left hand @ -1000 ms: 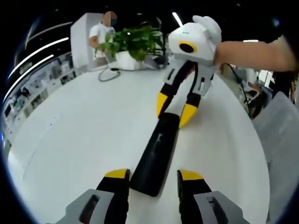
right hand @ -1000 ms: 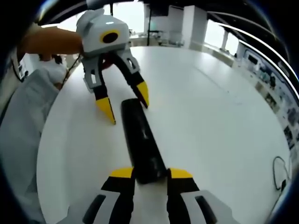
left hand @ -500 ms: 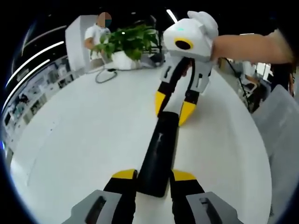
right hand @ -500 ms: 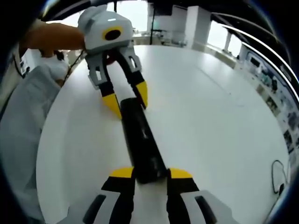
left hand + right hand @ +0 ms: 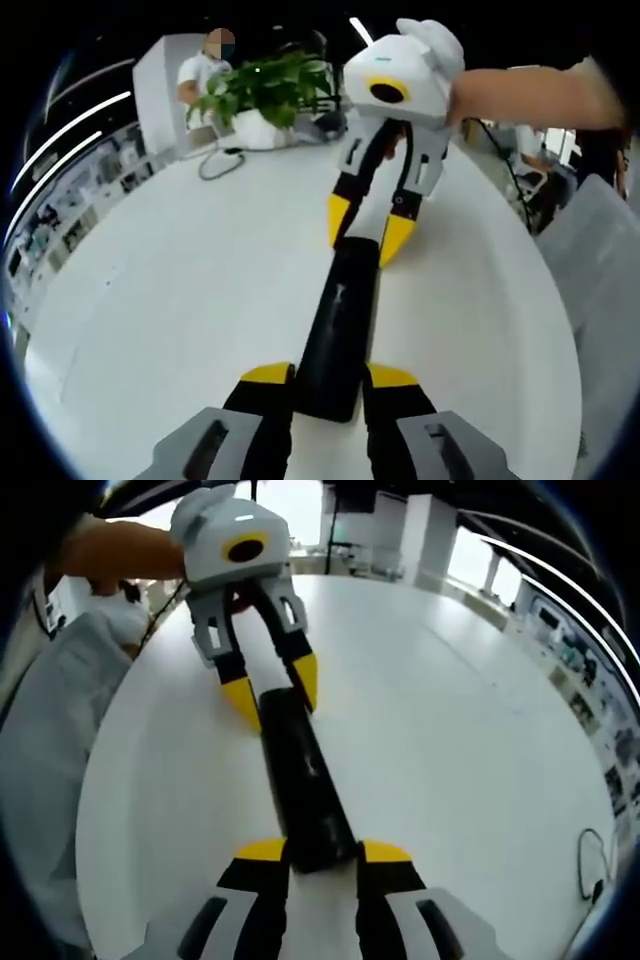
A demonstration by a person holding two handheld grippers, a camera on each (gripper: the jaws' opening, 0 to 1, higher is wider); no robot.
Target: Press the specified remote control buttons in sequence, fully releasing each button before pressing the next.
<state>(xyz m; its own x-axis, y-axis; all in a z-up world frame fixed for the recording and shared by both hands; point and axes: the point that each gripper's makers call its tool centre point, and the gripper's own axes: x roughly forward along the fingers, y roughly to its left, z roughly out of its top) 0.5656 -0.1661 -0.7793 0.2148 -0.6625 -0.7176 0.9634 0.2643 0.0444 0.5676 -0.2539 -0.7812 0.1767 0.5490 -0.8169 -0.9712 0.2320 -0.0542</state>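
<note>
A long black remote control (image 5: 340, 320) lies on the white round table (image 5: 150, 290). In the left gripper view my left gripper (image 5: 330, 377) is shut on its near end, a yellow-tipped jaw pressed against each side. My right gripper (image 5: 368, 228), white with yellow tips, comes down from the upper right and clamps the far end. In the right gripper view the remote control (image 5: 300, 780) runs away from my right gripper (image 5: 323, 852), which is shut on its near end. My left gripper (image 5: 273, 690) holds the far end there. I cannot make out the buttons.
A potted plant (image 5: 265, 90) and a looped cable (image 5: 215, 160) sit at the table's far edge, with a person (image 5: 200, 75) standing behind. A bare forearm (image 5: 530, 95) holds the right gripper. Grey fabric (image 5: 40, 760) lies beside the table edge.
My left gripper's jaws stood apart a second ago and have closed onto the remote's end. The right gripper has kept its hold. Both views have shifted slightly.
</note>
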